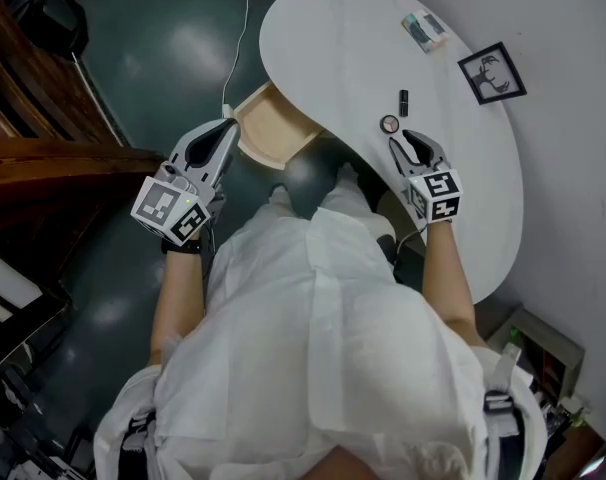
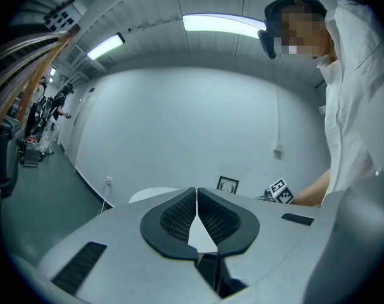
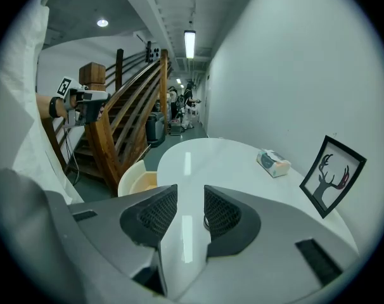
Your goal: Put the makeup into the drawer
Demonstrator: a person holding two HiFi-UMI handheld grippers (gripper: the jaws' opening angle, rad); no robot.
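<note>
On the white table [image 1: 333, 28] lie a small round compact [image 1: 389, 123] and a black lipstick tube [image 1: 404, 100]. My right gripper [image 1: 409, 140] hovers just on the near side of the compact. It is open, with only bare tabletop between its fingers [image 3: 191, 198], and the compact's edge [image 3: 205, 220] peeks out behind the right finger. The wooden drawer [image 1: 266, 118] stands pulled out under the table's left edge and looks empty. My left gripper [image 1: 227, 128] is held level beside the drawer's left side, its jaws shut on nothing [image 2: 197, 192].
A tissue pack [image 1: 424, 31] and a framed antler picture [image 1: 492, 73] sit at the far side of the table by the wall. A white cable [image 1: 245, 28] runs across the dark floor left of the table. A wooden staircase [image 3: 125, 116] rises to the left.
</note>
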